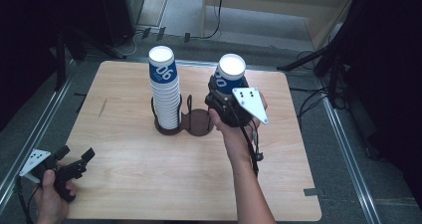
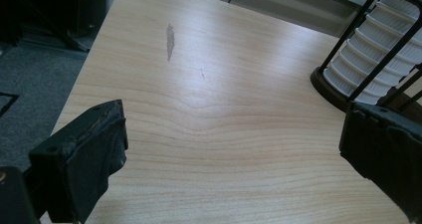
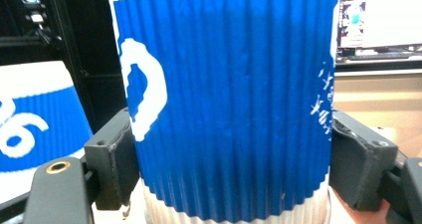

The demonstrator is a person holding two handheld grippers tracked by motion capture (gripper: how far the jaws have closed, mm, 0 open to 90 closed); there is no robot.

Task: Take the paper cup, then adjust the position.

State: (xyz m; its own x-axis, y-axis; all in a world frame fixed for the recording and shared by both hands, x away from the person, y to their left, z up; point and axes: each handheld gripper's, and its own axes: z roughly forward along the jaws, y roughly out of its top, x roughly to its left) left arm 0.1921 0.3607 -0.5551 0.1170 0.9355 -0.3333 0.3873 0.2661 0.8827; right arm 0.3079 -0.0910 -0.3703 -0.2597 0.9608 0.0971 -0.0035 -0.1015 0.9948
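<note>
Above the right ring of the dark two-ring cup holder [image 1: 198,122] at the middle of the light wooden table [image 1: 149,184], the right gripper [image 1: 225,95] is clenched on a blue-sleeved, ribbed white paper cup [image 3: 226,99], its black pads pressing both flanks of the sleeve. The cup is held upright in the air, clear of the table, just right of the tall stack of matching blue-and-white paper cups [image 1: 165,92] that stands in the holder's left ring.

The chief risk, as I judge it, is crushing: corrugated paper gives easily, and a hard squeeze could oval the rim or let the cup pop out sideways. A second risk is the tall stack. It rises well above the holder's thin black wire uprights [image 2: 370,59], so a brush from the gripper body or the grey three-cornered plate [image 1: 251,103] could tip its upper cups over. If the cup is meant for the right ring, that ring's own upright rods stand near the descent path and could catch the cup's base or a jaw.

At the table's near left corner the left gripper [image 1: 74,165] rests with its jaws spread wide and nothing between them, well apart from the holder. A dark scuff mark [image 2: 169,41] shows on the wood. Cables and dark stands lie on the floor beyond the table.
</note>
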